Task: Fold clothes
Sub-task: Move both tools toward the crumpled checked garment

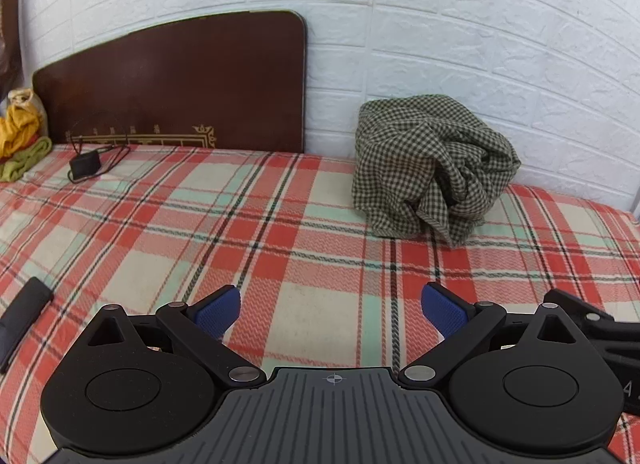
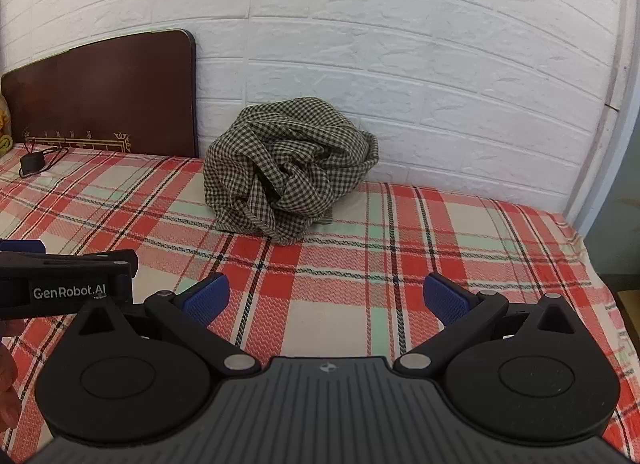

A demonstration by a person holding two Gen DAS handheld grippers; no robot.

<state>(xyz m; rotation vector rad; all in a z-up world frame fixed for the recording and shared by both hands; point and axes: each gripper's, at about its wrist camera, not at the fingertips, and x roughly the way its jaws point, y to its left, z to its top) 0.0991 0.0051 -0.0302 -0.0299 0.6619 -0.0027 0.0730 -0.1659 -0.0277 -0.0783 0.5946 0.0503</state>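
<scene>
Against the white brick wall, at centre right of the left wrist frame, the crumpled green-and-cream gingham garment (image 1: 432, 168) lay heaped on the red, cream and mint plaid bedspread (image 1: 200, 224). Both the left tool (image 1: 331, 310) and the right tool (image 2: 326, 300) were spread wide, empty, well short of the heap. Folding had not begun; the step in hand was the approach. The next move likely required reaching forward and pinching a free hem.

The crumpled green-checked cloth (image 1: 432, 168) sits on the red plaid bedsheet (image 1: 280, 232) at its far edge against the white brick wall (image 1: 480, 44), ahead of my grippers (right of the dark brown headboard (image 1: 180, 84)).
</scene>
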